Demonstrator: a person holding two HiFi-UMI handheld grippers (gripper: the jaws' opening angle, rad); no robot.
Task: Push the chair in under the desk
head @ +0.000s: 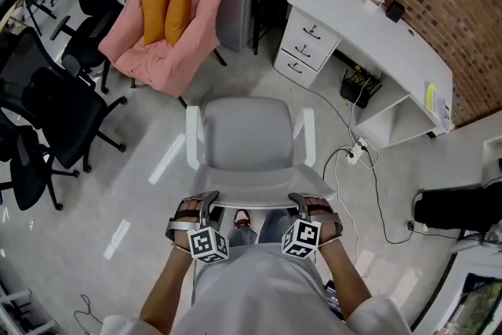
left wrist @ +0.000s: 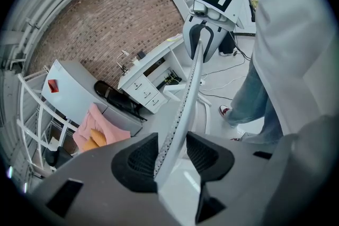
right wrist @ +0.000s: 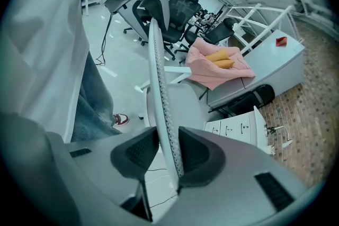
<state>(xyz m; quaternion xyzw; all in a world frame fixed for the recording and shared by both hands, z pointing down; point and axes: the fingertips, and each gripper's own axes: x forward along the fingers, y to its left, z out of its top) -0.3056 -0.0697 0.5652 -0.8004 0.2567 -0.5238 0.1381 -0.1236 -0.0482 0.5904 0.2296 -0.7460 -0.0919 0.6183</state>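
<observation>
Right now the grey chair (head: 247, 141) stands on the open floor in the middle of the room, well apart from the white bench (head: 376, 31) at the far right by the brick wall. Its seat faces away from the person. The left hand-held gripper (head: 205, 200) and right hand-held gripper (head: 302, 202) each pinch the near top edge of its backrest (right wrist: 159, 87), pads closed on the thin rim. A pink armchair (head: 169, 20) sits far left.

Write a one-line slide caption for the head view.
Left gripper and right gripper grip the white chair near the white desk.
</observation>
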